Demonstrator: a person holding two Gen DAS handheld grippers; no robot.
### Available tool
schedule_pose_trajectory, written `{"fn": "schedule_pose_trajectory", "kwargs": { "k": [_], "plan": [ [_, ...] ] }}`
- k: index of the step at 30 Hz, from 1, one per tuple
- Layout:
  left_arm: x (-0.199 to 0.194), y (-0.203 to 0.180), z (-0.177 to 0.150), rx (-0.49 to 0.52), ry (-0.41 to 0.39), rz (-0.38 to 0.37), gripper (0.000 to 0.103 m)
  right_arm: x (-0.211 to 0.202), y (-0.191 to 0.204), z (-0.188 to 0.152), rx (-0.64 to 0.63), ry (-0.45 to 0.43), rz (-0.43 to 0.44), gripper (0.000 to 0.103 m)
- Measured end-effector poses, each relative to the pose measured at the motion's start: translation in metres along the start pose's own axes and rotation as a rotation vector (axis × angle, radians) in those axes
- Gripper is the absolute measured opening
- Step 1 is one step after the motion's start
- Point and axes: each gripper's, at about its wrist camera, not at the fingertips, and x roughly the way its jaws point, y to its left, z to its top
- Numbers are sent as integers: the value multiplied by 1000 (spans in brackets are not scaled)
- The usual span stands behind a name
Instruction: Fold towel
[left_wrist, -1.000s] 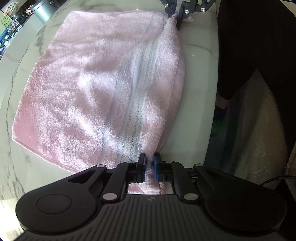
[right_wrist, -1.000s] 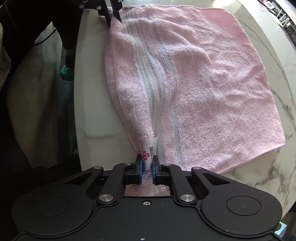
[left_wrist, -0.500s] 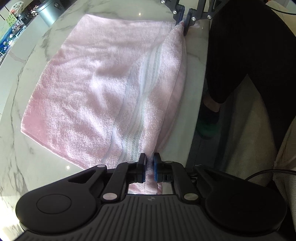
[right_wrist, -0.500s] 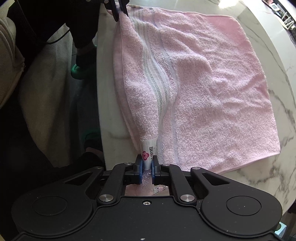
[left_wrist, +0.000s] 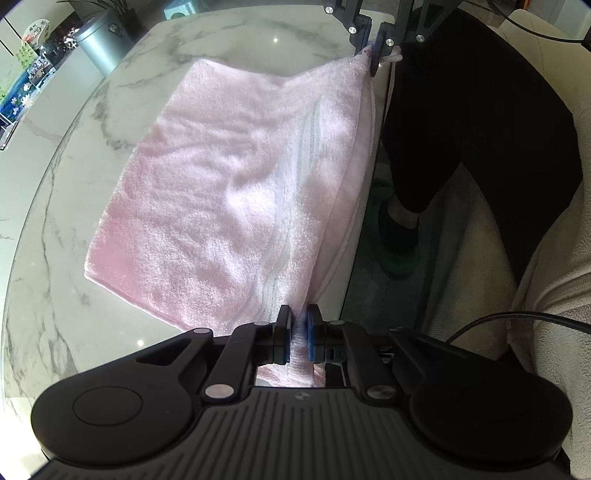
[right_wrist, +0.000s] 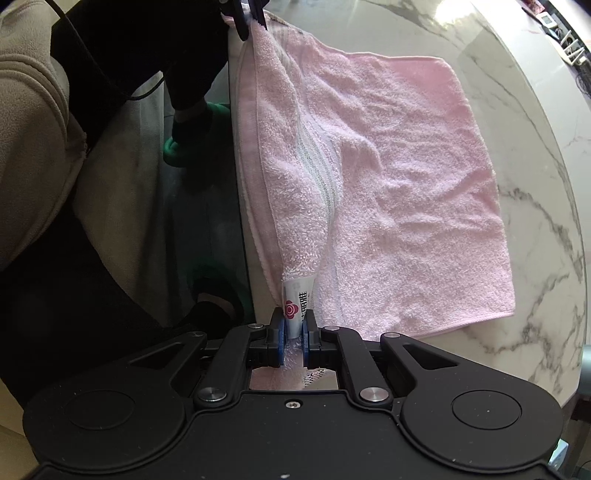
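Desk (left_wrist: 66, 229): your landmark is its near edge, the straight side next to your legs. The marble top runs away from that edge.

Towel (left_wrist: 207, 206): pink, it lies mostly flat on the desk. The far end is spread out well beyond the near edge, and the striped band (right_wrist: 317, 173) and the hem are raised into a ridge right over that edge. A lower layer shows under the ridge, so the cloth already looks doubled there.

Left hand-held gripper (left_wrist: 298, 332): clamped on one corner of the raised hem, just above the near edge.

Right hand-held gripper (right_wrist: 293, 334): pinching the other corner at the white care label (right_wrist: 295, 301), also just above the near edge.

Step in hand, as I judge it: you are carrying the hem off the near edge towards the far end.

How to do it well: keep both corners level with each other and the hem taut between them, so the sag at the striped band pulls out. Move both hands away from the near edge together. Lay the hem square on the far hem before you loosen either grip.

Risk: the label is slick and the cloth could slip out.
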Motion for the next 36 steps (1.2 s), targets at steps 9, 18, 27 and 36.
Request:
{"fn": "schedule_pose_trajectory", "kwargs": {
  "k": [9,18,27,36],
  "plan": [
    [-3,61,21,-15,5,33,7,-18,-39,7,11,13,-5,7],
    [23,132,51,-26,28,5,8,-20,-97,14,54,23,80,7],
    [56,183,70,-35,60,-9,8,-8,-148,22,52,36,133,7],
    [60,209,66,-54,87,-49,8,19,-199,22,100,33,189,8]
  ]
}}
